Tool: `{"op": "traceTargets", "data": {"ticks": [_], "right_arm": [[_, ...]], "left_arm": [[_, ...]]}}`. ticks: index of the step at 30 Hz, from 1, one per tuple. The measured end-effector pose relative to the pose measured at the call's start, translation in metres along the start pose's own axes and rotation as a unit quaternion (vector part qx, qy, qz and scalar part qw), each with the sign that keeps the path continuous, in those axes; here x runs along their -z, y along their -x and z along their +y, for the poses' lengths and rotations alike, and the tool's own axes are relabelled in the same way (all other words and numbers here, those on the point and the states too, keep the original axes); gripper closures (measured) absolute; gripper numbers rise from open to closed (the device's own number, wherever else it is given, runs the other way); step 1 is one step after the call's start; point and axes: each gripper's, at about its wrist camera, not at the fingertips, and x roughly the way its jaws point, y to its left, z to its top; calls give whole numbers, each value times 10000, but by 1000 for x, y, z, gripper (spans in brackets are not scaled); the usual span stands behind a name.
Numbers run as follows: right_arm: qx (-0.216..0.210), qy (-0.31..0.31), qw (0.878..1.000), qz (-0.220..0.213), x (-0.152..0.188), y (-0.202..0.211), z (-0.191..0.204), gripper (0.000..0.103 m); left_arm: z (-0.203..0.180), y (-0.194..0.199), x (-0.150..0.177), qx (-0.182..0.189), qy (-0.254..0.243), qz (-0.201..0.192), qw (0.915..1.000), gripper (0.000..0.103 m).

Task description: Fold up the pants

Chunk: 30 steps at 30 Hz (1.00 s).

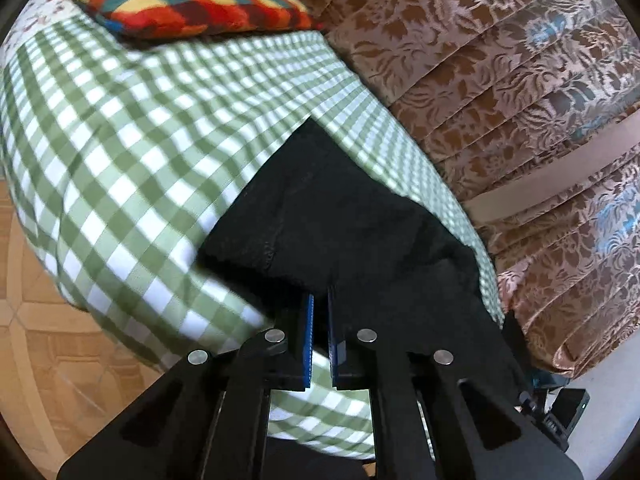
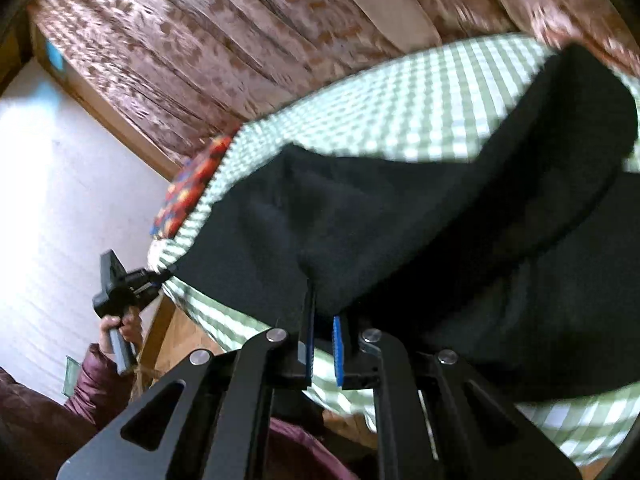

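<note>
Pants (image 1: 320, 208) pinched by both tools; hand (image 2: 120, 330) only right view

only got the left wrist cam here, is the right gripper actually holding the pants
Observer: Yes. In the right wrist view the right gripper is shut on the near edge of the black pants.
Operator: where does the cloth go from there
Observer: It runs up and to the right across the green checked bedcover and ends in a raised fold near the upper right.
Operator: can you see my other side from that cam
Observer: Yes. The left gripper is at the pants' left corner. A hand in a maroon sleeve grips its handle.
</note>
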Motion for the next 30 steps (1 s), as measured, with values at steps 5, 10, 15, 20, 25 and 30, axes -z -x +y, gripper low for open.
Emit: {"op": "traceTargets", "data": {"ticks": [5, 10, 15, 20, 25, 30], "right_arm": [[54, -271, 9991, 319, 7, -20, -19, 95], [248, -170, 9991, 311, -2, 5, -29, 69], [1033, -315, 9926, -550, -37, 77, -56, 58], [1981, -976, 9704, -981, -100, 87, -101, 58], [2111, -1384, 9617, -1072, -164, 69, -131, 50], [2519, -1566, 9546, -282, -217, 16, -164, 43]], "left_arm": [[6, -16, 5, -206, -2, 189, 9996, 98], [6, -6, 1, -452, -184, 222, 9986, 81], [-9, 18, -10, -631, -620, -252, 9958, 81], [-60, -1, -2, -97, -1453, -85, 9893, 80], [-118, -38, 24, 435, -2343, 450, 9702, 80], [-167, -73, 55, 914, -3017, 1003, 9437, 80]]}}
